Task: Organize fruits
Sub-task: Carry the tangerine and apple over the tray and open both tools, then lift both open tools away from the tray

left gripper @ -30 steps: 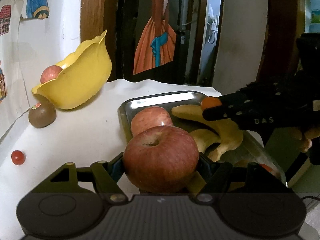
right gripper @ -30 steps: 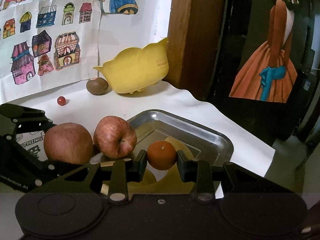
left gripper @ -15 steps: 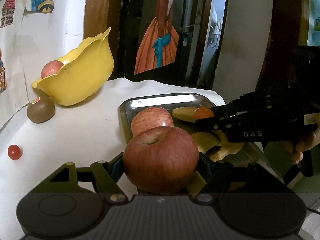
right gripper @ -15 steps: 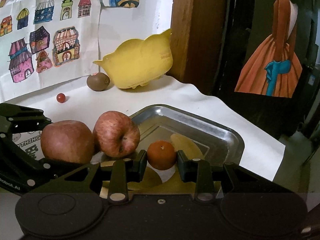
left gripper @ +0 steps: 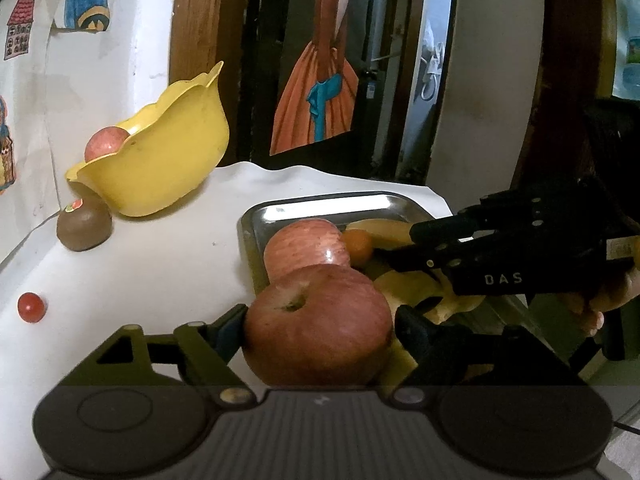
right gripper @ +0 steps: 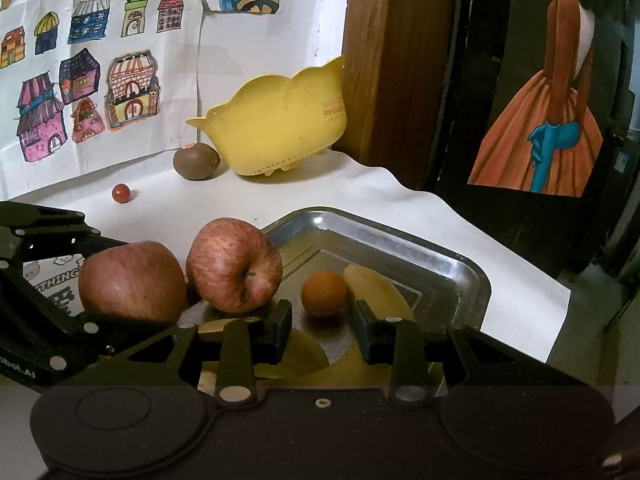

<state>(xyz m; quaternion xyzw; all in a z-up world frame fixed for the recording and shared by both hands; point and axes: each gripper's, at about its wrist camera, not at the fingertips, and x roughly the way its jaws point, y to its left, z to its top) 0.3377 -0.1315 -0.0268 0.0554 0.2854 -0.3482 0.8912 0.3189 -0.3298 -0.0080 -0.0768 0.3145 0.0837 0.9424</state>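
My left gripper [left gripper: 320, 320] is shut on a large red apple [left gripper: 318, 324], held just off the near left corner of the metal tray [left gripper: 320, 204]. From the right wrist view this apple [right gripper: 130, 280] hangs beside a second red apple [right gripper: 234, 266] that rests on the tray [right gripper: 460, 268]. A small orange [right gripper: 324, 294] lies on the tray next to a banana [right gripper: 372, 284]. My right gripper [right gripper: 322, 316] stands open just behind the orange, its fingers clear of it. In the left wrist view the orange [left gripper: 357, 245] sits between the tray apple [left gripper: 306, 246] and the right gripper [left gripper: 400, 246].
A yellow bowl [left gripper: 168, 168] with an apple [left gripper: 106, 142] in it leans at the back by the wall. A kiwi [left gripper: 84, 226] and a cherry tomato [left gripper: 30, 307] lie on the white cloth to the left. The table edge drops off right of the tray.
My right gripper has opened and let go of the orange, which now rests on the tray beside the apple. The left gripper still holds its apple in about the same place.
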